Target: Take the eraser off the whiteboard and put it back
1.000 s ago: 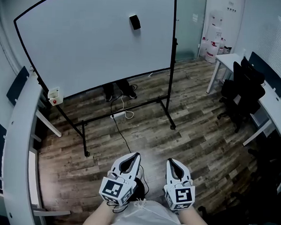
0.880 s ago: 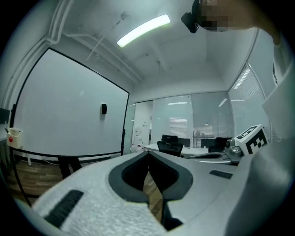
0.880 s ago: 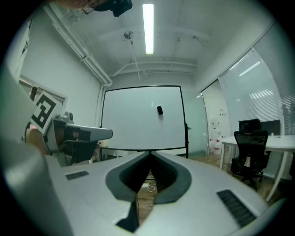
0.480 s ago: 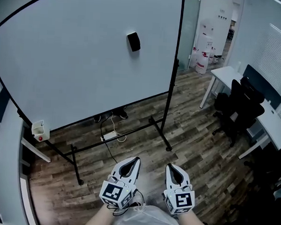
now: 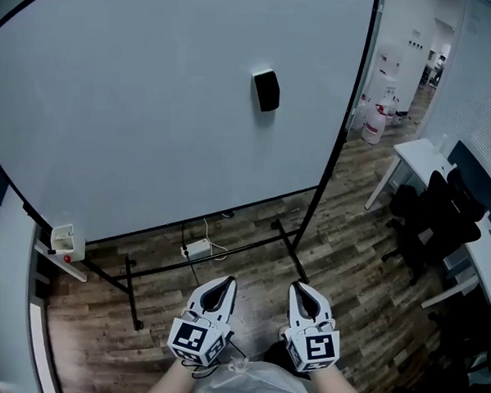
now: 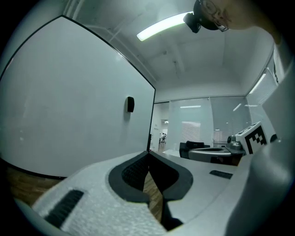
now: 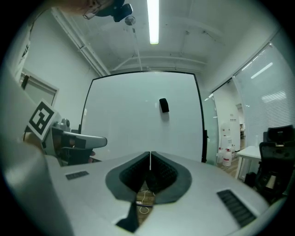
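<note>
A black eraser (image 5: 267,91) sticks high on the big white whiteboard (image 5: 134,120); it also shows as a small dark block (image 7: 163,105) in the right gripper view and the eraser (image 6: 130,104) in the left gripper view. Both grippers are held low, close to the person's body, well short of the board. My left gripper (image 5: 216,285) is shut with nothing between its jaws, tips touching (image 6: 148,153). My right gripper (image 5: 300,288) is shut and empty too, its jaws meeting (image 7: 150,154). Both point level toward the board.
The whiteboard stands on a black wheeled frame (image 5: 288,239) over wood flooring, with a power strip and cable (image 5: 198,248) beneath. A small marker holder (image 5: 65,244) hangs at its lower left. Desks and black office chairs (image 5: 428,230) stand to the right; water jugs (image 5: 381,116) at the back.
The person has walked toward the whiteboard: board and eraser loom larger and nearer. Both grippers stayed shut, side by side, low in front of the body.
</note>
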`<state>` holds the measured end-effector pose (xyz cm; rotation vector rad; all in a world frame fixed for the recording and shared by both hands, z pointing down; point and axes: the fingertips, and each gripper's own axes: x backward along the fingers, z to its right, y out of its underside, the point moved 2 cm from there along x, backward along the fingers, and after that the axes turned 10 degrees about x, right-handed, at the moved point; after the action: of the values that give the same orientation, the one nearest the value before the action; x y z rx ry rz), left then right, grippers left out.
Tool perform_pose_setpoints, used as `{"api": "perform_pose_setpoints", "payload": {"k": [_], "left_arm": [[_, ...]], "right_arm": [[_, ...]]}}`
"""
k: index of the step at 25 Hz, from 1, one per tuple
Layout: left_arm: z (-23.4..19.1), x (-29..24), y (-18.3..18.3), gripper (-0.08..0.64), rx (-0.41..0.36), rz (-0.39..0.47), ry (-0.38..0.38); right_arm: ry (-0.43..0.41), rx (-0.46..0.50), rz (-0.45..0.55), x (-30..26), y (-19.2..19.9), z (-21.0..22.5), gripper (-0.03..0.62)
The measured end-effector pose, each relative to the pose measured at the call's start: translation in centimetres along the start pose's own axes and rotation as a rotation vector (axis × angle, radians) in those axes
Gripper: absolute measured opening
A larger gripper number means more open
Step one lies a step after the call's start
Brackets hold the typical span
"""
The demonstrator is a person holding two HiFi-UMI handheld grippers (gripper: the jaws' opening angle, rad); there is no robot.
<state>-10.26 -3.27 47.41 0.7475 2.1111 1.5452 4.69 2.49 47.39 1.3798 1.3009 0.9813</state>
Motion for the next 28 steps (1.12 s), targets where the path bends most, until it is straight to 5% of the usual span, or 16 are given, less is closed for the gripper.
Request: {"api": "perform_pose_setpoints", "payload": {"k": [15, 22, 28], "left_arm": [[-4.5, -15.3, -4.5, 0.015, -0.019, 0.170, -0.376], [-5.6, -19.5, -6.3, 0.015, -0.061, 0.157, -0.419], [-8.5, -20.9, -10.0, 0.015, -0.102, 0.203, -0.404]], "right_arm": [[-0.372, 0.012, 0.100, -17.9, -0.1, 12.1, 0.028], [-0.427, 0.013, 0.077, -24.0, -0.4, 14.4, 0.028], [-0.381, 0.067, 0.146, -28.2, -4.9, 14.2, 0.028]]}}
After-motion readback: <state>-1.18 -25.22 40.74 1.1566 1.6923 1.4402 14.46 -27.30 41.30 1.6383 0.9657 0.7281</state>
